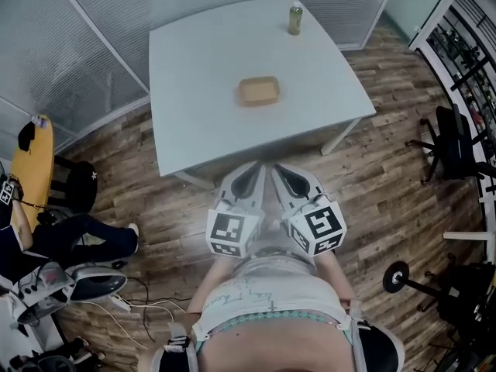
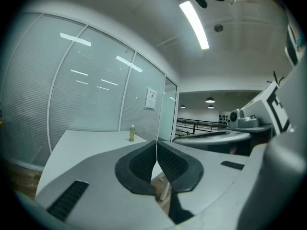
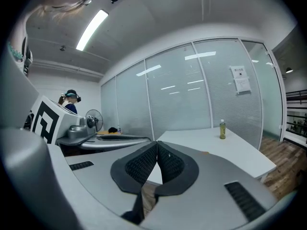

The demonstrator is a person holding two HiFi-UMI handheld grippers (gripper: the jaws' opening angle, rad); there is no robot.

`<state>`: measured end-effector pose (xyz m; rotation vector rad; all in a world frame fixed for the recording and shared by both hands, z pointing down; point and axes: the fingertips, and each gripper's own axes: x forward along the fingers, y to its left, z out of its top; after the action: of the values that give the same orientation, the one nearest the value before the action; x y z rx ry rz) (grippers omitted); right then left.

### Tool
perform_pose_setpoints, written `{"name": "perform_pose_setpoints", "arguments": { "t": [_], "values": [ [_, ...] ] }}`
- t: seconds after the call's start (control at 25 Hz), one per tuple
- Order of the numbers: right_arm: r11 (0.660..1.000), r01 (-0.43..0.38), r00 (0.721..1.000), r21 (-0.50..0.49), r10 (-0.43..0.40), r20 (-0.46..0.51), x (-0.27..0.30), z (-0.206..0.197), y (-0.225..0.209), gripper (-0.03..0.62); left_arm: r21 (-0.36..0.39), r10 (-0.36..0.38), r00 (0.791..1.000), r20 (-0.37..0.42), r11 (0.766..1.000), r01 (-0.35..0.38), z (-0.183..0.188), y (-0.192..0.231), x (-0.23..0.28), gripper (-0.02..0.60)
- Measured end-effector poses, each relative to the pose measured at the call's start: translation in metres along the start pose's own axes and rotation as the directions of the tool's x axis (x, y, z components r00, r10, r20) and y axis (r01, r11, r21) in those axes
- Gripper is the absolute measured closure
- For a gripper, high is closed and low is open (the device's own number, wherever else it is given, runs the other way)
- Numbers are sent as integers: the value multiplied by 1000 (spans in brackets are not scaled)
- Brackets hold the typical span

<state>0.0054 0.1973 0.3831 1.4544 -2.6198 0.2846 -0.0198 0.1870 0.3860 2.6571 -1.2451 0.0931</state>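
Left gripper (image 1: 252, 170) and right gripper (image 1: 280, 172) held before the counter (image 1: 194, 60).
Both pairs of fingers are pressed together, empty; advance them like this and you would likely shove the counter's tan tray (image 1: 258, 91).

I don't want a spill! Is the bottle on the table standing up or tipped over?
Standing up. The bottle stands upright near the far edge of the table, and it looks upright in all three views.

Tan obj (image 1: 258, 91) too blurry to ID.
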Motion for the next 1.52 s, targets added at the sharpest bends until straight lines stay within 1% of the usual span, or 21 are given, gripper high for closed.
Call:
{"name": "perform_pose_setpoints", "arguments": {
  "t": [0.12,0.28,0.4,0.6,0.8,1.0,1.08,1.24,1.36,1.52],
  "values": [
    [1000,-6,1000,0,6,1,8,3,-15,594,-11,26,1000,12,1000,-26,3,5,11,578],
    [1000,-15,1000,3,15,5,17,5,-26,594,-28,48,999,-14,998,-48,-3,16,22,578],
    [1000,-10,1000,3,10,0,31,7,-34,594,-38,43,999,-28,998,-44,-3,30,34,578],
    [1000,10,1000,3,-10,-1,59,15,-51,594,-33,3,1000,-25,999,-4,7,50,66,578],
    [998,52,999,-22,-52,1,101,24,-74,594,-31,-76,997,-30,997,75,9,76,106,578],
    [995,99,995,-27,-99,9,147,34,-95,594,-6,-136,990,-41,991,136,17,114,142,578],
    [993,112,994,-27,-112,-2,166,38,-101,594,-10,-154,986,-57,988,154,20,130,155,578],
    [989,145,989,-21,-145,-5,188,43,-109,594,-26,-178,982,-62,984,177,23,149,168,578],
    [987,160,987,-19,-160,5,205,47,-115,594,-23,-193,980,-53,981,192,27,160,178,578],
    [985,171,985,-13,-171,25,229,51,-117,594,-12,-189,981,-35,982,189,34,179,188,578]
  ]
}}
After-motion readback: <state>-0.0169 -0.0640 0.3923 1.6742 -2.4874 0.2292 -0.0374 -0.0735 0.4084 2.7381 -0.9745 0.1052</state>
